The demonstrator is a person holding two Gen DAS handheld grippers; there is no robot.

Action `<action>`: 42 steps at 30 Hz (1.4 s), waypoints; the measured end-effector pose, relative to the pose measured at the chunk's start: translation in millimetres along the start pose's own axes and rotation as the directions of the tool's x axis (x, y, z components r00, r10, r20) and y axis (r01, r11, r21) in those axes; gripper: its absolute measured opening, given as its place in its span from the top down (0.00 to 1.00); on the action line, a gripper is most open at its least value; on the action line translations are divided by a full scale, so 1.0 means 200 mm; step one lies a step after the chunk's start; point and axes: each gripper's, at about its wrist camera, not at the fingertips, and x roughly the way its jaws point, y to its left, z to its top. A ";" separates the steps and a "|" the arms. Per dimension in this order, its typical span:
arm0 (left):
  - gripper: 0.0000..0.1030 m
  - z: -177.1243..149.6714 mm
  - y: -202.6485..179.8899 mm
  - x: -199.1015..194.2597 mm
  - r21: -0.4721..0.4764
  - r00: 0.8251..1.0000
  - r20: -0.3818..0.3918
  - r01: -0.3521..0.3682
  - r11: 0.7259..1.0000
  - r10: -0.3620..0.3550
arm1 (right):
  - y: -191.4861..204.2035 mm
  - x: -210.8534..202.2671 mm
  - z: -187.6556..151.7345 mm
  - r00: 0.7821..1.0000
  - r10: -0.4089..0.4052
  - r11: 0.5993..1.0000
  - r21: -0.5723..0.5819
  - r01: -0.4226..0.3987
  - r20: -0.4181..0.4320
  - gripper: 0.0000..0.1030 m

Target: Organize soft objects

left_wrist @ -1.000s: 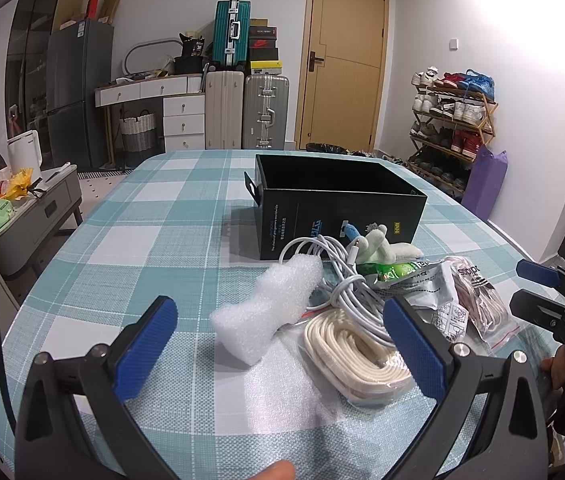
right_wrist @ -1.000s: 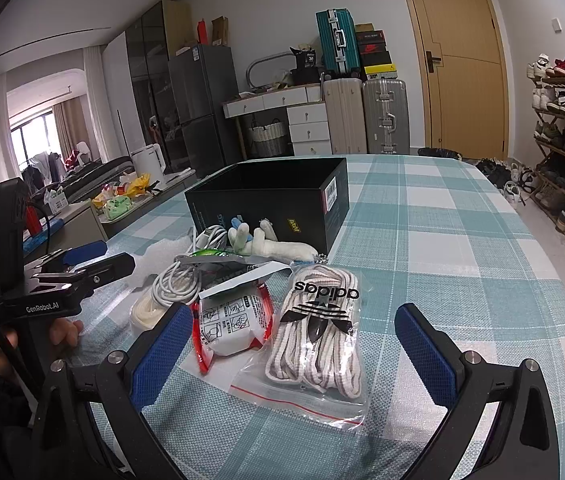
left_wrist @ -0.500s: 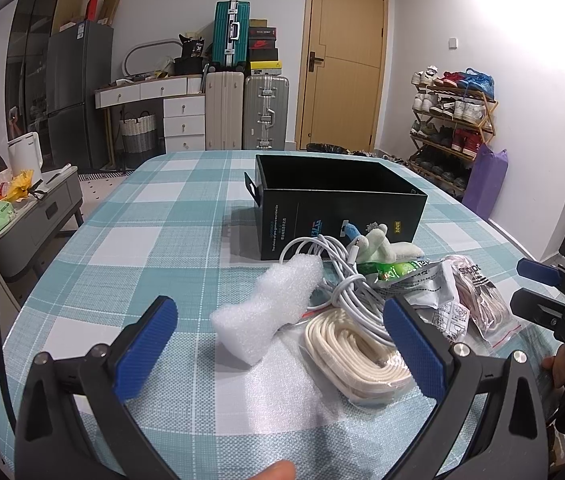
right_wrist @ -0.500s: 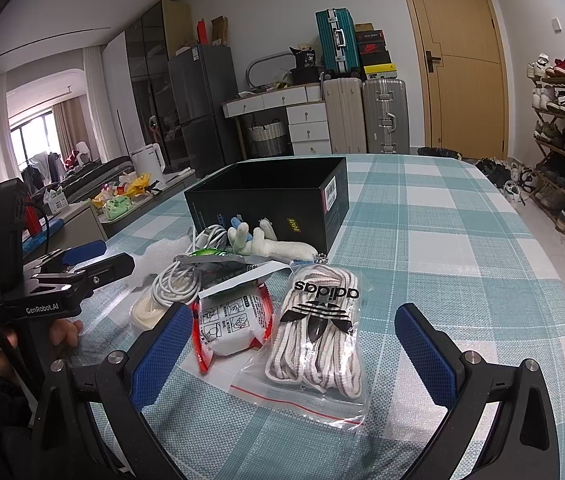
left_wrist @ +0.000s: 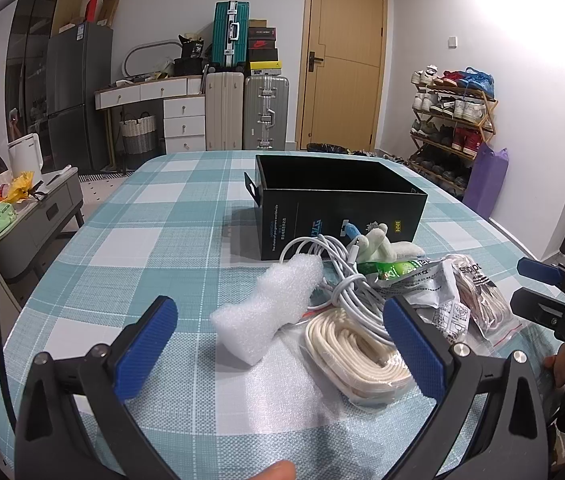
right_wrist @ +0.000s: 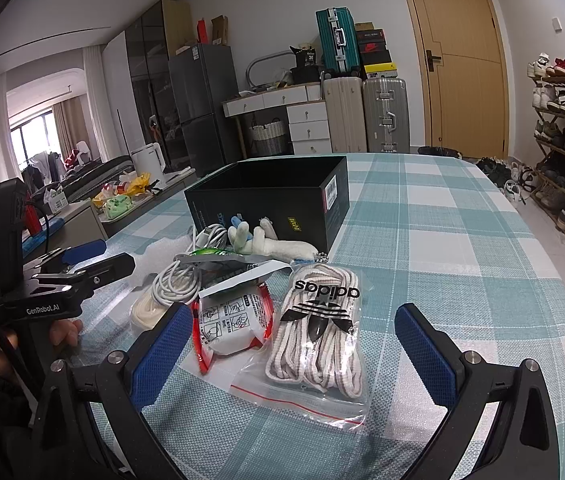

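Left wrist view: the left gripper (left_wrist: 280, 340) is hovering wide open and empty over the checked desk (left_wrist: 122, 248), with the white foam piece (left_wrist: 270, 308) lying between its fingers and the black box (left_wrist: 338, 208) sitting farther off.

Right wrist view: the right gripper (right_wrist: 294, 348) is also gaping open, empty, with the bagged shoelaces (right_wrist: 318, 328) lying just ahead. Only here is the bag's logo reading clearly; the foam is mostly hidden.

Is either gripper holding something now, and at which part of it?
Nothing is held. The left gripper and the right gripper are both open, above the checked tablecloth.
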 end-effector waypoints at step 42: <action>0.00 0.04 0.04 0.02 0.008 1.000 -0.021 0.001 1.000 -0.001 | 0.00 0.04 0.02 0.998 -0.040 0.999 0.002 0.040 -0.046 0.00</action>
